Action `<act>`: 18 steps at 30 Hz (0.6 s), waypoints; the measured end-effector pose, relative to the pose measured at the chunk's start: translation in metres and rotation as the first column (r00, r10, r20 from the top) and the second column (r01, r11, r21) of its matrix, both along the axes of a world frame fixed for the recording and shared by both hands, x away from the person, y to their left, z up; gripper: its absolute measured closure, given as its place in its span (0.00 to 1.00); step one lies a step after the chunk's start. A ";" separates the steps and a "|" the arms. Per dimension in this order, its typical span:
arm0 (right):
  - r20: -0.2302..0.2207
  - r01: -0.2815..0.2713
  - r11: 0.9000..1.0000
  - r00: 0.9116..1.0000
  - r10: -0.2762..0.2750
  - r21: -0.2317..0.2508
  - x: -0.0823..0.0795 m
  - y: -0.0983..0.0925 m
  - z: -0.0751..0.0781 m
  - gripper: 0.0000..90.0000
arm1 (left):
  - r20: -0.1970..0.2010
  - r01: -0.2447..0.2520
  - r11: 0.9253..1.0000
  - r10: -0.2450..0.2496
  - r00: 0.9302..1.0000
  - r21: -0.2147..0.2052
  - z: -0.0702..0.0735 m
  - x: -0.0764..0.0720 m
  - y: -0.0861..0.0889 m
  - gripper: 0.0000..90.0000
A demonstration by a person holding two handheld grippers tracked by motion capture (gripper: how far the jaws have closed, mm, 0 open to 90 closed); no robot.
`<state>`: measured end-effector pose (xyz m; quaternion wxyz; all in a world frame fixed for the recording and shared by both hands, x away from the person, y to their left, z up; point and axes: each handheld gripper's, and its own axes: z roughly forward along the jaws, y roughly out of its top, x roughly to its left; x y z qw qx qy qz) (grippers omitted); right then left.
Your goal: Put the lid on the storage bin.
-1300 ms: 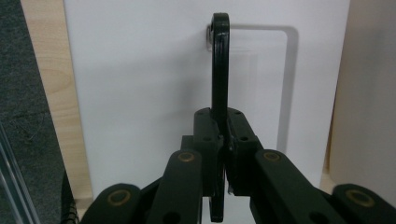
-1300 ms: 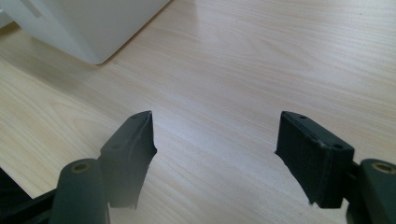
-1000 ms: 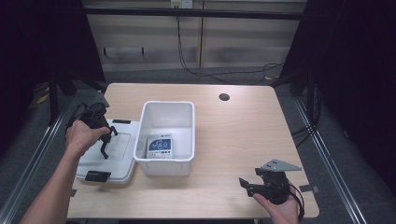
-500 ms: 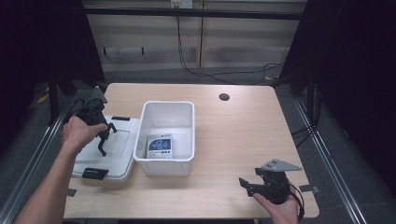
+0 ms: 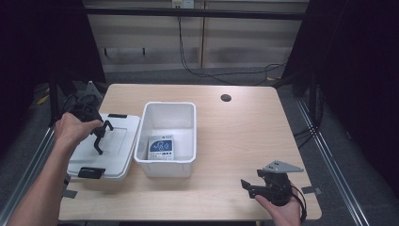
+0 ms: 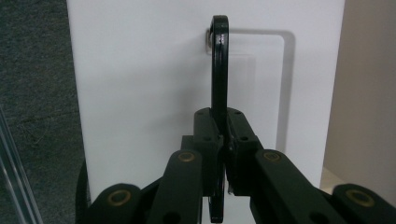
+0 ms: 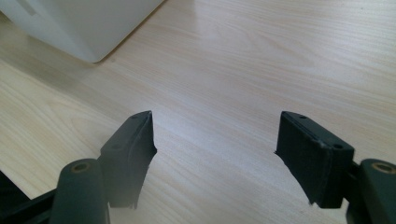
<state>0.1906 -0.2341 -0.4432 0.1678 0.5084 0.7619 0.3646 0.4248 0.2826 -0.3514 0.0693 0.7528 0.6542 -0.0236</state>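
Note:
A white lid (image 5: 117,155) with black clasps lies on the table left of a white bin (image 5: 167,134). My left gripper (image 5: 98,136) hangs over the lid, shut on its black handle (image 5: 99,141), which stands up from the lid. In the left gripper view the handle (image 6: 219,70) runs up between the closed jaws of my left gripper (image 6: 224,149), against the white lid (image 6: 140,70). A blue and white packet (image 5: 160,147) lies inside the bin. My right gripper (image 5: 247,186) rests near the table's front right, open and holding nothing; in its own view the right gripper (image 7: 215,154) is spread over bare wood.
The wooden table (image 5: 244,136) has a round cable hole (image 5: 226,98) at the back. A corner of the bin (image 7: 84,23) sits ahead and left of the right gripper. Dark floor and a metal frame lie past the table's left edge.
My left hand has risen slightly and drawn back toward the left, still gripping the lid's handle. The right gripper has kept still.

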 end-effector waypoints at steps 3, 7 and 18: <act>0.004 0.000 1.000 1.000 0.000 0.005 0.000 -0.001 0.000 0.30 | -0.010 -0.004 1.000 0.004 1.000 -0.003 0.003 -0.001 0.002 0.94; -0.004 0.000 1.000 1.000 0.000 0.003 0.000 -0.001 0.000 0.30 | -0.017 0.004 1.000 -0.004 1.000 0.005 0.011 -0.001 0.004 0.94; -0.002 -0.002 1.000 1.000 0.002 0.002 0.000 0.000 0.000 0.30 | -0.006 0.020 1.000 -0.020 1.000 -0.022 0.023 -0.001 0.005 0.94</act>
